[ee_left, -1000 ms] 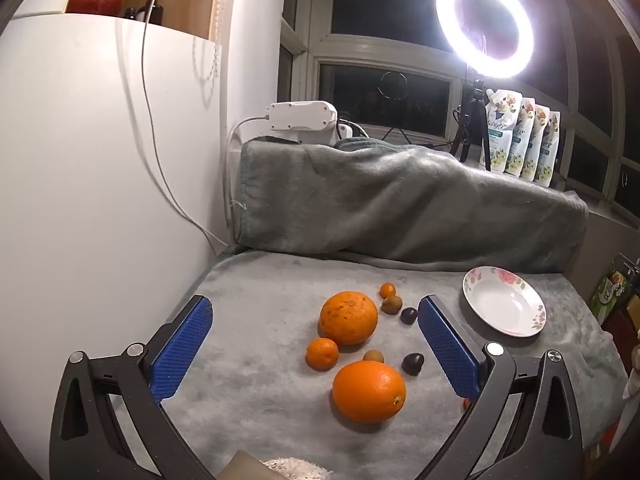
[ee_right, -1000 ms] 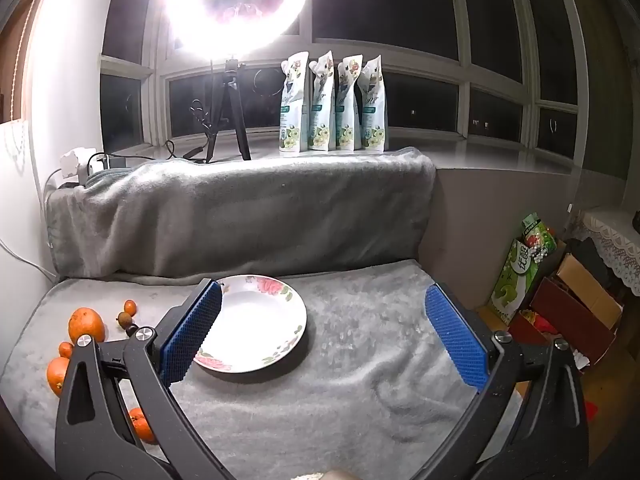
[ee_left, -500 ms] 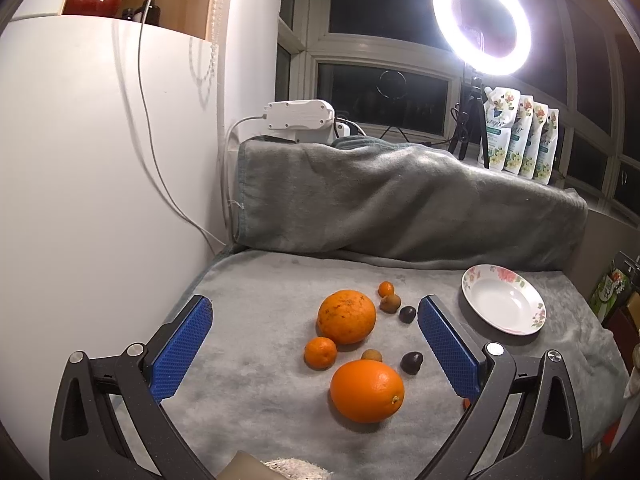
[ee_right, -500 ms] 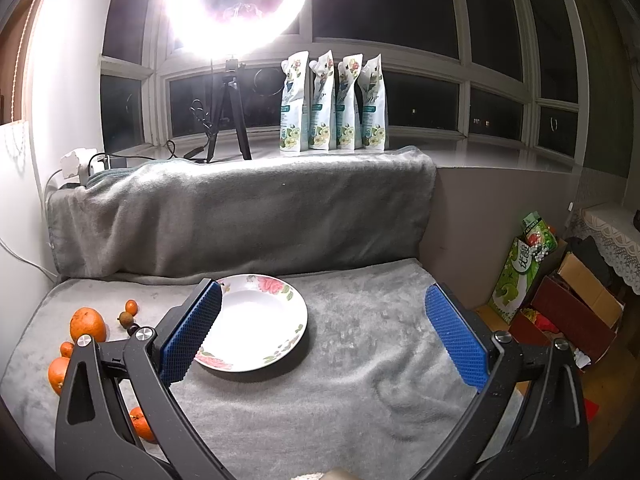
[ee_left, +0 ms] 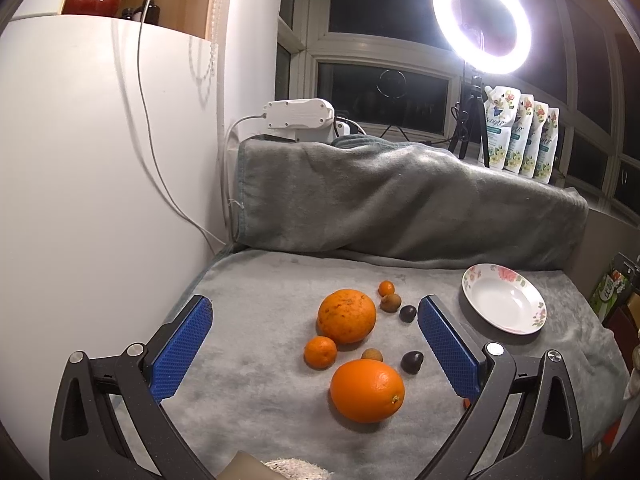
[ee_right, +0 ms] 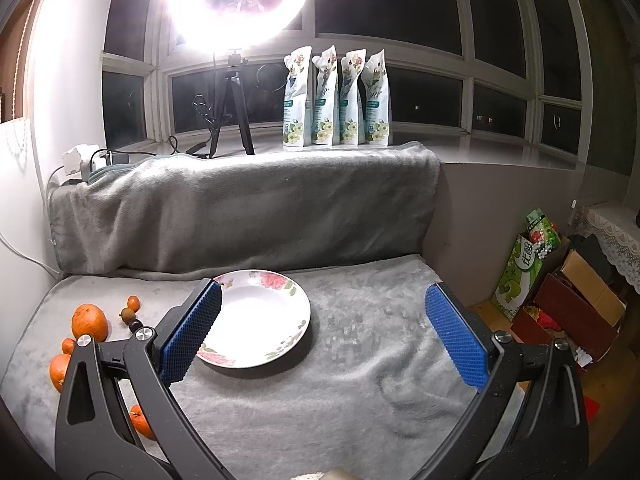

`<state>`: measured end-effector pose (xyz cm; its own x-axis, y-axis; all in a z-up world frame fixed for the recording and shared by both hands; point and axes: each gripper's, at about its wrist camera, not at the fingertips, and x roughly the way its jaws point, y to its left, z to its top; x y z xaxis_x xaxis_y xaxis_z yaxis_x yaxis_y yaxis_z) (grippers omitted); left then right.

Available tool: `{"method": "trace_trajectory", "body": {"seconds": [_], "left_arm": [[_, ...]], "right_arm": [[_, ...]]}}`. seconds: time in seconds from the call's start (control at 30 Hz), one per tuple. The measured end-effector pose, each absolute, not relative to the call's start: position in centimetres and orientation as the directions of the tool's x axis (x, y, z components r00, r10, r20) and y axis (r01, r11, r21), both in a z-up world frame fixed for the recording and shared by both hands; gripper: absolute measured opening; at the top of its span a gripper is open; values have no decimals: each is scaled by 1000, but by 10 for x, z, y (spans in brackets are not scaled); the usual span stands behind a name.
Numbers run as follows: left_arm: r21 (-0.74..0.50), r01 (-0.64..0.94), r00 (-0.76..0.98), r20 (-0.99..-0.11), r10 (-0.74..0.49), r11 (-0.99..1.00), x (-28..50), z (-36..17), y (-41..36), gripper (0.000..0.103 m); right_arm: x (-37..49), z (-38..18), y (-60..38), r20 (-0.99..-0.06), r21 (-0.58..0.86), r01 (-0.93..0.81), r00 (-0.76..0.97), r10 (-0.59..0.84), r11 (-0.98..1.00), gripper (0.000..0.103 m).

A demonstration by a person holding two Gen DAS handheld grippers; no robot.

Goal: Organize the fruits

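Fruits lie on a grey blanket point(ee_left: 260, 360). A smooth orange point(ee_left: 367, 390) lies nearest, a rough orange point(ee_left: 346, 315) behind it, a small mandarin point(ee_left: 320, 352) to their left. Small brown and dark fruits point(ee_left: 412, 361) lie around them. A white floral plate point(ee_left: 503, 309) sits empty at the right; it also shows in the right wrist view point(ee_right: 256, 322). My left gripper point(ee_left: 314, 350) is open above the fruits. My right gripper point(ee_right: 322, 338) is open, above the blanket just right of the plate. The oranges also show in the right wrist view point(ee_right: 89, 322) at the far left.
A white cabinet wall point(ee_left: 100, 200) stands at the left. A blanket-covered ledge point(ee_left: 400, 200) runs along the back, with a power strip point(ee_left: 300, 114), a ring light point(ee_left: 482, 26) and several pouches point(ee_right: 336, 100). Bags and boxes point(ee_right: 560, 292) sit on the floor beyond the blanket's right edge.
The left wrist view has shifted slightly, so the fruits sit a little lower-left in frame. The right gripper has barely moved. Both stay open.
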<state>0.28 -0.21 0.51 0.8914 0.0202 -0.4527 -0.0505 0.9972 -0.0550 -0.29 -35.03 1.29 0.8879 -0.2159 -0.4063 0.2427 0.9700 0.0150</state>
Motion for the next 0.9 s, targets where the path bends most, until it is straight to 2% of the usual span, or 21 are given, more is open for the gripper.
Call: {"method": "trace_trajectory", "body": {"seconds": [0.9], "left_arm": [[-54, -52, 892, -451, 22, 997, 2, 3, -4, 102]], "right_arm": [[-2, 11, -351, -411, 17, 245, 886, -217, 969, 103]]}}
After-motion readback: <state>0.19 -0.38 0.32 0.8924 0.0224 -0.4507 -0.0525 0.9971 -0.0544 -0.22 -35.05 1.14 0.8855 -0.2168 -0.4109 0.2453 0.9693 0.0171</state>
